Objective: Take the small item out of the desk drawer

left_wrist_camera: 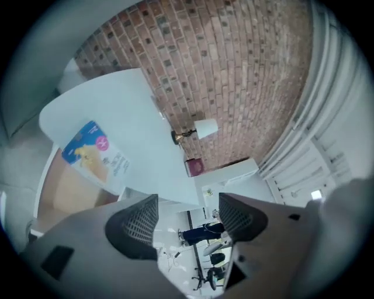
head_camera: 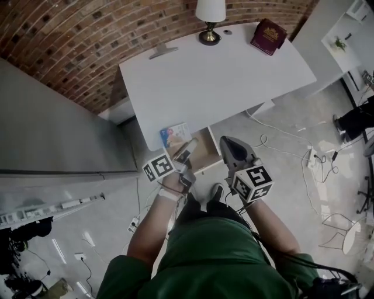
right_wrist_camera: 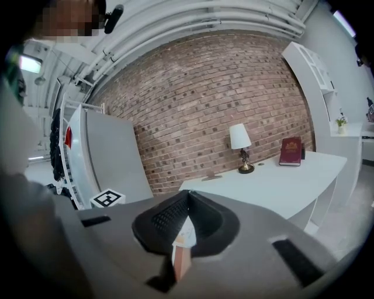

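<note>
The white desk (head_camera: pixel 222 76) has its wooden drawer (head_camera: pixel 204 153) pulled open at the front edge. A blue and yellow packet (head_camera: pixel 175 135) lies at the drawer's left end, partly under the desktop; it is the same packet (left_wrist_camera: pixel 93 153) in the left gripper view. My left gripper (head_camera: pixel 188 149) hovers over the drawer, and in its own view the left gripper (left_wrist_camera: pixel 187 217) stands open with nothing between the jaws. My right gripper (head_camera: pixel 227 143) is held just right of the drawer. Seen along its jaws, the right gripper (right_wrist_camera: pixel 186 221) is shut on a small thin orange and white item (right_wrist_camera: pixel 182 251).
A lamp (head_camera: pixel 210 17) and a dark red book (head_camera: pixel 269 36) stand at the desk's far edge against the brick wall. A tall grey-white cabinet (head_camera: pixel 52 134) is to the left. Cables and a power strip (head_camera: pixel 312 157) lie on the floor to the right.
</note>
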`<state>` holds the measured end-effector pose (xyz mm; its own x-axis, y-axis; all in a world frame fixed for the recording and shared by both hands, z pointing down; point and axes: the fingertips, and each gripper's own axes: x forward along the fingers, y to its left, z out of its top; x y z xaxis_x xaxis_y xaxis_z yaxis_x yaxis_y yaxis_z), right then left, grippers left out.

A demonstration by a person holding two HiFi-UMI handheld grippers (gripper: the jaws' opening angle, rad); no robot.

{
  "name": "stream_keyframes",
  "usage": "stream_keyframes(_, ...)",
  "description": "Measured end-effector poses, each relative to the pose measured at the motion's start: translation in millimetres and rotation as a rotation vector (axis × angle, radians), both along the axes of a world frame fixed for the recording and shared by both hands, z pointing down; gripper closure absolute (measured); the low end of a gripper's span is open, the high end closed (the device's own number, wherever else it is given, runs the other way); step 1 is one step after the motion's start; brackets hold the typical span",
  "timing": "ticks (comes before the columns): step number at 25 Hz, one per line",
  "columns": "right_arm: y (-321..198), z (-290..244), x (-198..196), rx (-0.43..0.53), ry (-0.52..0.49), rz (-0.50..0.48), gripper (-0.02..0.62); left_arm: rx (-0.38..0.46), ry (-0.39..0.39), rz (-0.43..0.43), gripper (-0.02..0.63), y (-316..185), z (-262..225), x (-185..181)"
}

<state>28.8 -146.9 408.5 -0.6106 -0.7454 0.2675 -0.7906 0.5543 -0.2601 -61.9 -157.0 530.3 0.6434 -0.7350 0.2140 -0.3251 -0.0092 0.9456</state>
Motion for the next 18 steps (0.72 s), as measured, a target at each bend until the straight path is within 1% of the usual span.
stream_keyframes(3, -8.4, -20.0, -1.7, 0.043, -0.008, 0.0, 0.592, 0.142, -0.082, 0.029, 0.29, -12.6, -51.3, -3.4)
stream_keyframes(5, -14.6, -34.0, -1.6, 0.074, -0.009, 0.0, 0.592, 0.247, -0.155, 0.048, 0.3, -18.9, -86.8, -4.4)
stream_keyframes(6, -18.4, -41.6, -1.4, 0.092, -0.01, 0.001, 0.592, 0.305, -0.205, 0.054, 0.325, -21.7, -104.4, -5.2)
stream_keyframes(7, -22.0, -49.5, -0.9, 0.109, -0.011, 0.002, 0.592, 0.367, -0.269, 0.054, 0.363, -24.1, -122.3, -6.9)
stream_keyframes(10, -31.1, -73.0, 1.1, 0.157, -0.015, 0.009, 0.592, 0.576, -0.496, 0.004, 0.516, -28.8, -179.7, -17.3)
stream_keyframes(11, -33.6, -80.5, 1.4, 0.174, -0.016, 0.011, 0.592, 0.639, -0.557, -0.015, 0.547, -28.8, -197.1, -19.7)
stream_keyframes(14, -37.7, -102.0, 1.1, 0.226, -0.009, 0.014, 0.592, 0.778, -0.708, -0.07, 0.575, -25.3, -239.2, -25.9)
stream_keyframes(18, -41.7, -128.7, 5.0, 0.292, 0.001, 0.023, 0.592, 0.905, -0.851, -0.143, 0.591, -20.3, -279.7, -32.0)
